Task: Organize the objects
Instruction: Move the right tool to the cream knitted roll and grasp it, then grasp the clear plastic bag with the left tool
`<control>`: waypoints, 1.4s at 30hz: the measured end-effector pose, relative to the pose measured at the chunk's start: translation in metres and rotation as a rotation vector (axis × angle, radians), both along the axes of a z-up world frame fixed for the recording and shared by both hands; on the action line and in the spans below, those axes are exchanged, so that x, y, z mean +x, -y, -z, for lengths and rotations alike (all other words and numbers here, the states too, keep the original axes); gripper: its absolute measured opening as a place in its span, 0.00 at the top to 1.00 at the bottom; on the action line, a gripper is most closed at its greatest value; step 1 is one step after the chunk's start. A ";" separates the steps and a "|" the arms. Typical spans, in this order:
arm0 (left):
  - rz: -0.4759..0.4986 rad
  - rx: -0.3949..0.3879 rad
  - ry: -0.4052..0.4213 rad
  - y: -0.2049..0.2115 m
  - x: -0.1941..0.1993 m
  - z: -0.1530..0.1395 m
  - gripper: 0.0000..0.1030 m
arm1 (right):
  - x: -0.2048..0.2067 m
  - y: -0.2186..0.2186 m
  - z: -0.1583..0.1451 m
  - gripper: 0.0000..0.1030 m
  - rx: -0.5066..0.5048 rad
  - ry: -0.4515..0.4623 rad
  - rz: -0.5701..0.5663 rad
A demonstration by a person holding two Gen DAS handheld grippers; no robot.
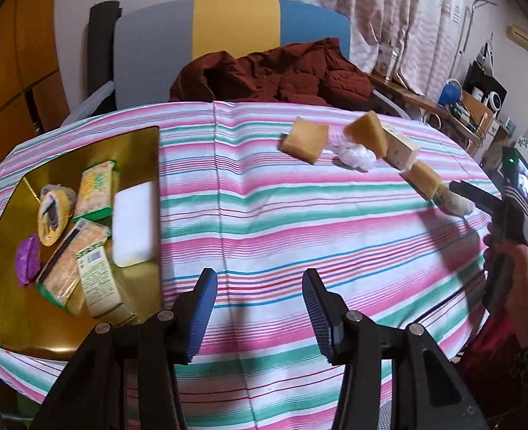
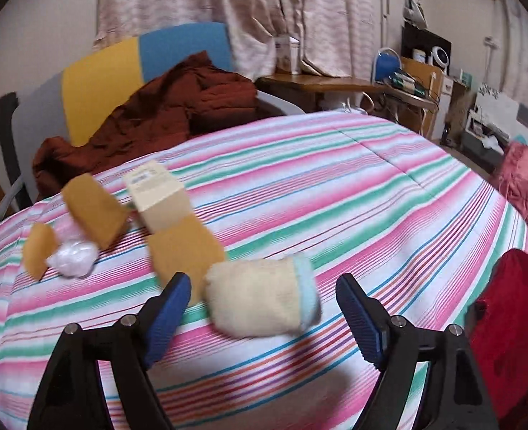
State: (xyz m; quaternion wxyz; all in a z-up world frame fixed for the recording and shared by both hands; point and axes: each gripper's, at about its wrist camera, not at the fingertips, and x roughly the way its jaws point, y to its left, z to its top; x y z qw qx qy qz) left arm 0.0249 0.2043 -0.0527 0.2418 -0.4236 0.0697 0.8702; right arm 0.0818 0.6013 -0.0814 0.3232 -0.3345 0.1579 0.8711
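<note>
My left gripper (image 1: 260, 276) hovers open over the striped tablecloth, with nothing between its fingers, just right of a gold tray (image 1: 138, 143). The tray holds green snack packets (image 1: 95, 186), a white pad (image 1: 135, 222), a rolled sock (image 1: 54, 215) and a purple scrap (image 1: 27, 258). My right gripper (image 2: 264, 279) is open, with a cream rolled sock (image 2: 260, 297) lying between its jaws; the pads stand clear of it. Beyond lie tan blocks (image 2: 94, 209), a cream box (image 2: 156, 190) and crumpled white plastic (image 2: 72, 258).
A chair (image 1: 235, 25) with a rust-red jacket (image 1: 274, 75) stands behind the table. A cluttered wooden side table (image 2: 335, 84) is at the back right. Red fabric (image 2: 507, 322) lies at the table's right edge. A hand (image 1: 522, 279) holds the right gripper.
</note>
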 end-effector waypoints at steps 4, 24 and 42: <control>0.013 -0.010 0.017 -0.009 0.000 0.003 0.52 | -0.008 -0.005 0.013 0.21 -0.024 0.016 -0.019; 0.198 0.050 0.083 -0.166 -0.076 0.012 0.43 | 0.002 0.009 0.022 0.35 0.000 -0.051 0.000; 0.164 -0.083 0.036 -0.252 -0.134 0.047 0.54 | 0.001 0.008 0.024 0.35 0.008 -0.062 0.006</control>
